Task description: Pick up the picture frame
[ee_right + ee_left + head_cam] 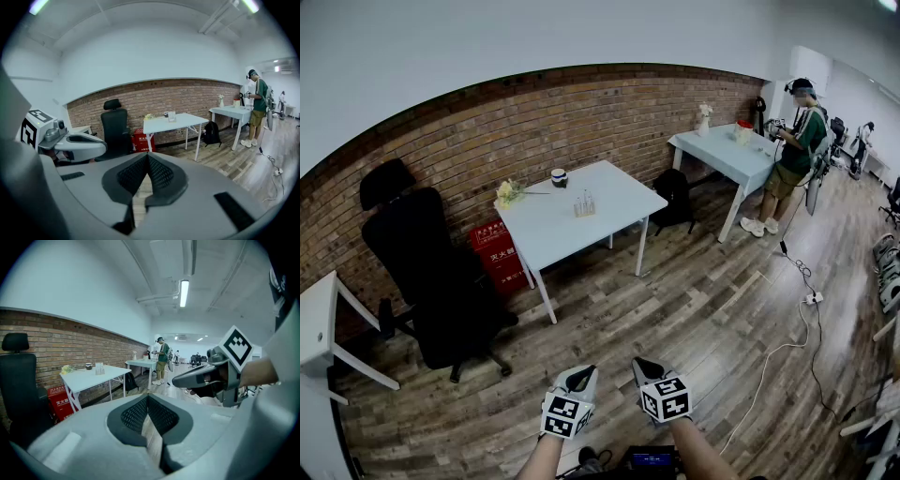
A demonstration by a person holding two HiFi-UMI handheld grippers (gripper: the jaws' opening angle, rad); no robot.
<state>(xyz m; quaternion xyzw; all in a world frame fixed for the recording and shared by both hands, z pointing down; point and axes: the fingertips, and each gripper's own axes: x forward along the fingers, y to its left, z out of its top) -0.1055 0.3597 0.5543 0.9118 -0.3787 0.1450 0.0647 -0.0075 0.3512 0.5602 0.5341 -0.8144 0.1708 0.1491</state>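
Picture frame (584, 203) — seemingly the clear stand on the white counter (553, 230), well away, untouched; my left tongs (578, 377) and right tongs (648, 368) are closed, empty — approach and grasp remain.

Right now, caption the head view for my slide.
Left hand-held gripper and right hand-held gripper, both shut and empty, face a white table by the brick wall.

tabletop object (584, 203) too small, side table (317, 323) cropped
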